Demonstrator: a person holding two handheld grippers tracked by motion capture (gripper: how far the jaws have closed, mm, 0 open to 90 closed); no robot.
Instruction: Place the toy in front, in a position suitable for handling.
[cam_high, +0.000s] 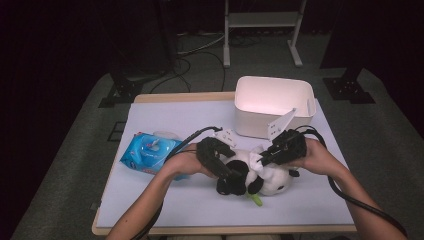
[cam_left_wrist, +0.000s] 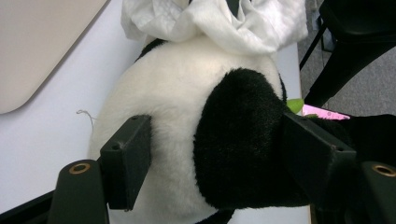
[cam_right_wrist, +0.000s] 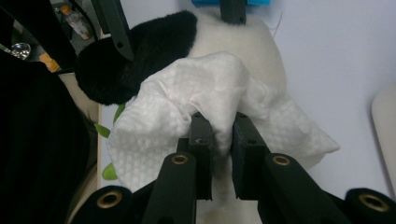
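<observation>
Right gripper (cam_right_wrist: 219, 135), coming in from four o'clock, pinches a fold of the white wet wipe (cam_right_wrist: 205, 88) that lies on the plush panda (cam_high: 255, 175); the left gripper (cam_left_wrist: 217, 154), from eight o'clock, clamps the panda's body. Green bits (cam_high: 255, 200) poke out beneath the toy, mostly hidden. Farther off, a blue wipes pack (cam_high: 147, 152) lies at ten o'clock and a white bin (cam_high: 272, 107) at one o'clock, its inside washed out by glare.

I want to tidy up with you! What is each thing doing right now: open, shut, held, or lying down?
Toy panda: lying on the table, clamped by the left hand-held gripper.
White wipe: draped on the panda, pinched by the right hand-held gripper.
White bin: upright, open-topped.
Blue wipes pack: lying flat, lid open.
</observation>
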